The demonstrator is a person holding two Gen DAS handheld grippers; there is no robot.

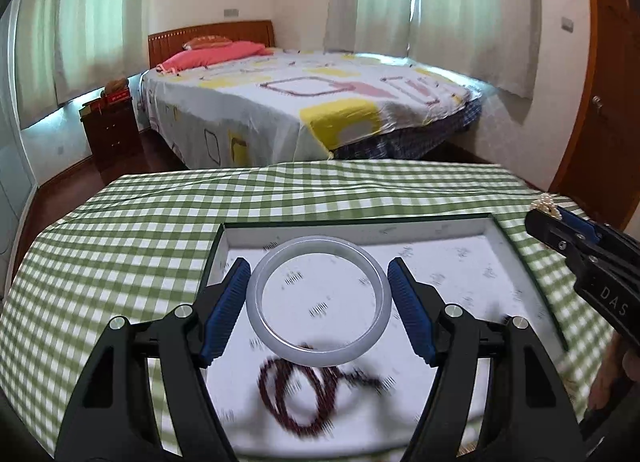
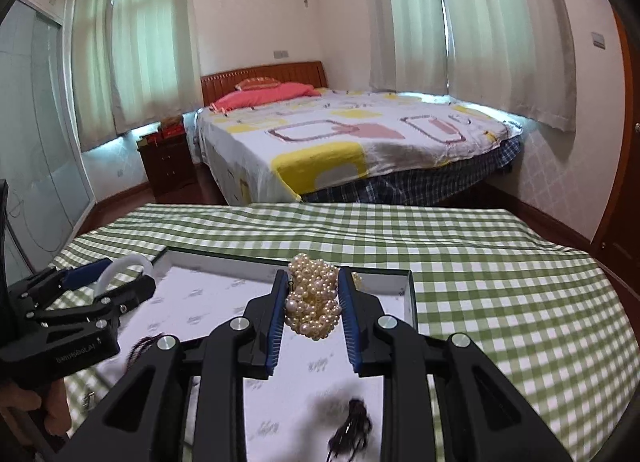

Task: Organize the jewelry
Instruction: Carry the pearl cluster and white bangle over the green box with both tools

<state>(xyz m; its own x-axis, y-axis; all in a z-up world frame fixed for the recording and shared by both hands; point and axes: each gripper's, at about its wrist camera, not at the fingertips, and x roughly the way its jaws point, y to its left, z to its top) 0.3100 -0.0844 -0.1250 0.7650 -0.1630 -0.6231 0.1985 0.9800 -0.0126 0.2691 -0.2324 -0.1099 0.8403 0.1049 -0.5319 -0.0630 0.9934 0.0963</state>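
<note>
Both grippers over the tray (image 1: 516,246), bare checked tabletop (image 2: 500,282) at three o'clock.
Left gripper (image 1: 319,299) jaws grasp the pale bangle (image 1: 256,294); right gripper (image 2: 314,304) jaws clench the pearl cluster (image 2: 314,294).

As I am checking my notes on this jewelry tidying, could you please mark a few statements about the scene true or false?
1. The left hand-held gripper holds a pale translucent bangle. True.
2. The right hand-held gripper is empty. False: it grips a cream pearl bundle.
3. A dark red beaded string lies in the white tray. True.
4. The tablecloth is plain blue. False: green-and-white checked.
</note>
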